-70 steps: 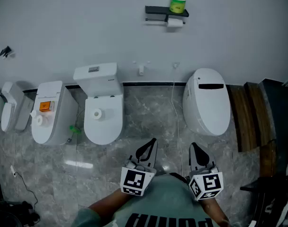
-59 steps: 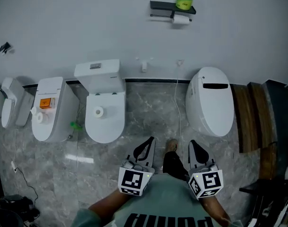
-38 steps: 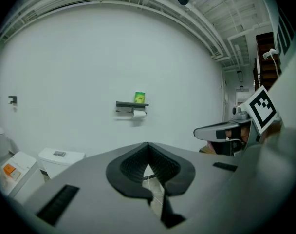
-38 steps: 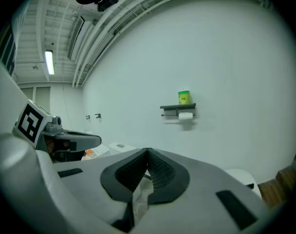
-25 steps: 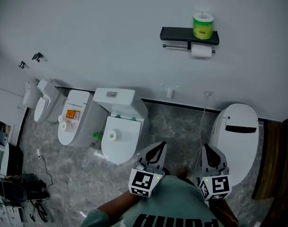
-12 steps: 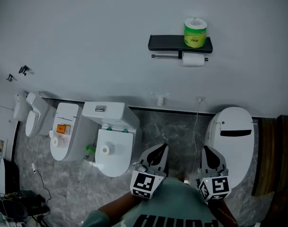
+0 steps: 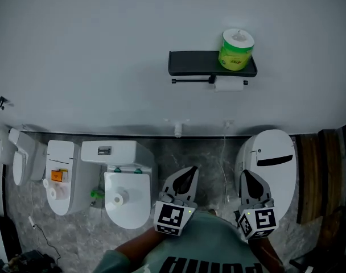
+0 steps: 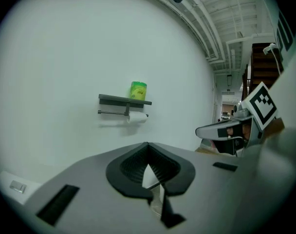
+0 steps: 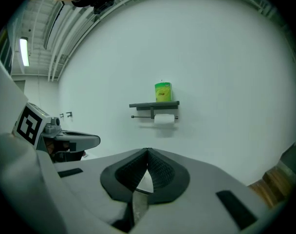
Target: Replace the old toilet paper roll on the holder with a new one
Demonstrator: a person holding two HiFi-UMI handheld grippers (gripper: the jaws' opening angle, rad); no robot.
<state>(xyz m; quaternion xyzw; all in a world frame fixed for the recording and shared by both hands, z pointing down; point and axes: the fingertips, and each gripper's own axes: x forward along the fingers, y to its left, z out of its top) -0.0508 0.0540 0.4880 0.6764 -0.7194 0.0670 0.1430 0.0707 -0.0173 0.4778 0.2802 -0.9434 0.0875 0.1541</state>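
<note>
Black metal is forming the wall shelf (image 7: 196, 63), fixed high on the white wall (image 7: 93, 56). On the shelf's right end a new roll in green wrapping (image 7: 237, 49) is standing upright. Directly under the shelf, on the thin bar hanging from it, the old toilet paper roll (image 7: 229, 84) is sitting toward the right end, just below the green one. Both rolls are showing in the two gripper views as well, straight ahead on the wall and well apart from either gripper.

The left gripper (image 7: 189, 170) is being held well below the shelf's left half in the head view, pointing toward the wall. In the left gripper view its jaws are meeting at the tips, pressed together with nothing between them. The right gripper (image 7: 244, 174) is hovering well below the shelf's right end, and in the right gripper view its jaws are likewise lying closed on nothing.

Below the shelf and off to its left, a white toilet (image 7: 130, 216) is standing against the wall with a small paper roll (image 7: 118, 198) lying on its closed lid. Below the shelf's right end a second white toilet (image 7: 270, 181) is standing with its lid down, just beside the right gripper. Grey marble floor (image 7: 204, 158) is showing under the shelf, between the two toilets.
</note>
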